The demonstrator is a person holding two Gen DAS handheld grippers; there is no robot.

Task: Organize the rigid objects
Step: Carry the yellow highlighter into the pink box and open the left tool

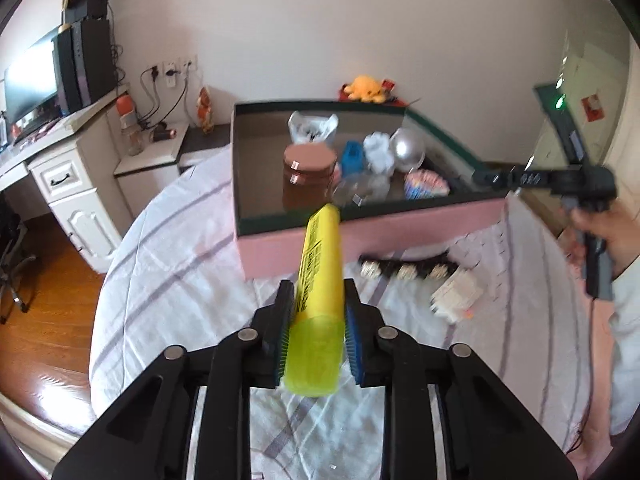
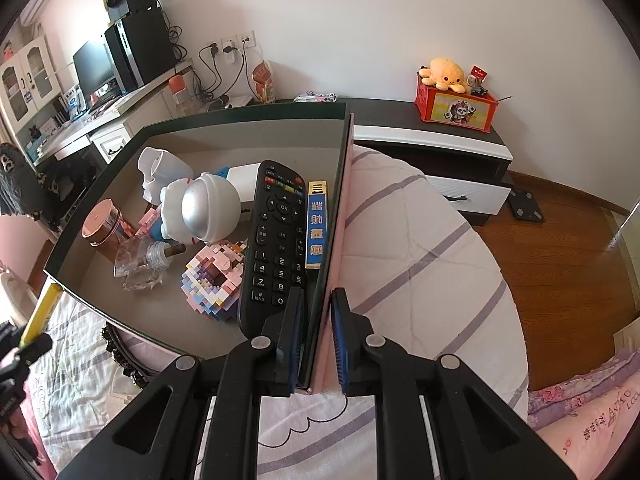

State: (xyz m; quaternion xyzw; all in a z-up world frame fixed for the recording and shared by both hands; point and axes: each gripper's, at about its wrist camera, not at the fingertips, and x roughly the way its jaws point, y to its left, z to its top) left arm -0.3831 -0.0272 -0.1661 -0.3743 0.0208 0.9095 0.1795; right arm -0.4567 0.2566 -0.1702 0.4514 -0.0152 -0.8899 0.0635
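Observation:
A yellow tube point(image 1: 322, 248) with black print sticks forward from my left gripper point(image 1: 318, 284), which is shut on its translucent lower end. Its tip hangs over the near wall of a pink box point(image 1: 400, 232) with a dark green rim. In the right wrist view my right gripper point(image 2: 316, 308) is shut on the box's right wall point(image 2: 340, 200), one pad on each side. Inside lie a black remote point(image 2: 276, 240), a blue-and-gold packet point(image 2: 316, 228), a white astronaut toy point(image 2: 204, 212), a brown jar point(image 2: 100, 224), a glass bottle point(image 2: 144, 260) and a pink block model point(image 2: 216, 276).
The box rests on a bed with a white striped quilt point(image 2: 420, 248). A black hair band with pearly ornaments point(image 1: 408, 268) and a small white packet point(image 1: 456, 292) lie in front of the box. A desk with a monitor point(image 1: 32, 80) stands left, with wooden floor around.

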